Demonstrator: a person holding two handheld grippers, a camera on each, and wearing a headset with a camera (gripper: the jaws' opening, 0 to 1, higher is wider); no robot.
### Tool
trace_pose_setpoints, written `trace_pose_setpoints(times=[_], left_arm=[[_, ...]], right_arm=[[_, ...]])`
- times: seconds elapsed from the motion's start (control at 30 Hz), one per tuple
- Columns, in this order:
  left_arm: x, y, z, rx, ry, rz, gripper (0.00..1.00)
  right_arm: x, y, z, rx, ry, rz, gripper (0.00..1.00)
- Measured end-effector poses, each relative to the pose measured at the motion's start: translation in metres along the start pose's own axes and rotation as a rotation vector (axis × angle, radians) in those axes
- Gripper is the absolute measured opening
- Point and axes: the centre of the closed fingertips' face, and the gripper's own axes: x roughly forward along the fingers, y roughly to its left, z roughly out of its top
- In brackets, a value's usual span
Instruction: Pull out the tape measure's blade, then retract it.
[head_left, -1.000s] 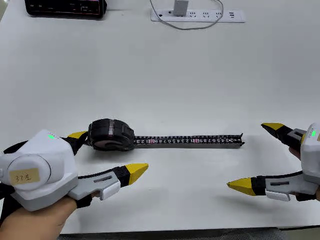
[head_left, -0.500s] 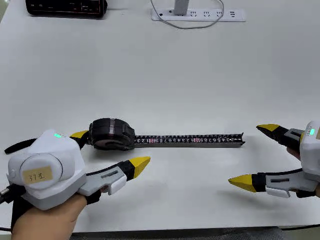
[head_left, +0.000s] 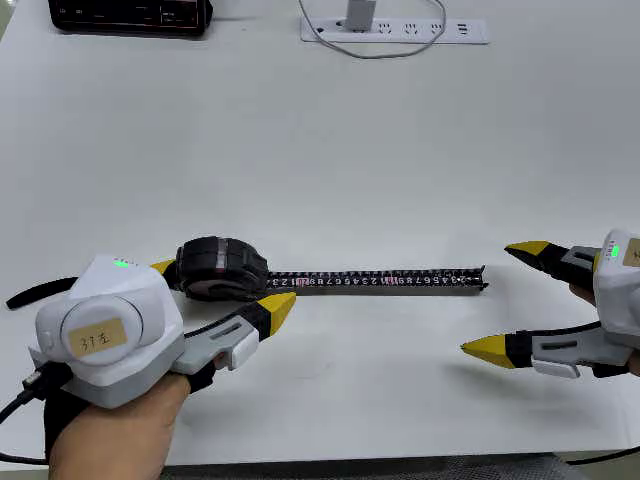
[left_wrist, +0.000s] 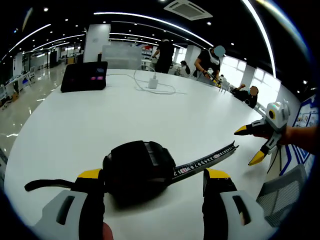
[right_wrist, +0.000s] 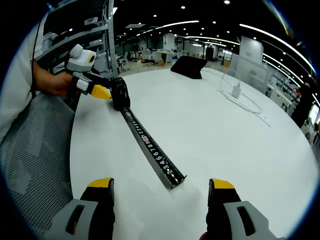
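My left gripper (head_left: 224, 283) has slid in around the tape measure (head_left: 220, 267) at 7 o'clock on the table (head_left: 300, 150), jaws apart, not clamped. Its blade (head_left: 380, 281) lies pulled out toward 3 o'clock, where my right gripper (head_left: 489, 298) hovers, jaws apart. I judge only retraction remains.

Head view: above the near edge of the desk (head_left: 400, 150), looking forward and down. Left gripper view: low over the desk, close behind the tape measure (left_wrist: 140, 167), facing along its blade (left_wrist: 205, 160). Right gripper view: low, facing back from the blade's free end. All three share the blade.
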Motion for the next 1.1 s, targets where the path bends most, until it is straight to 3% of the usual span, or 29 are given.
trace_pose_setpoints(times=[0.23, 0.67, 1.1], left_arm=[[0.003, 0.007, 0.002, -0.041, -0.018, 0.041, 0.71], [0.008, 0.014, 0.002, -0.071, -0.014, 0.115, 0.64], [0.012, 0.02, 0.0, -0.111, -0.007, 0.149, 0.6]], right_arm=[[0.0, -0.008, 0.005, -0.035, 0.0, 0.011, 0.65], [0.002, -0.016, 0.005, -0.101, 0.022, 0.039, 0.51], [0.006, -0.021, 0.005, -0.143, 0.048, 0.076, 0.47]])
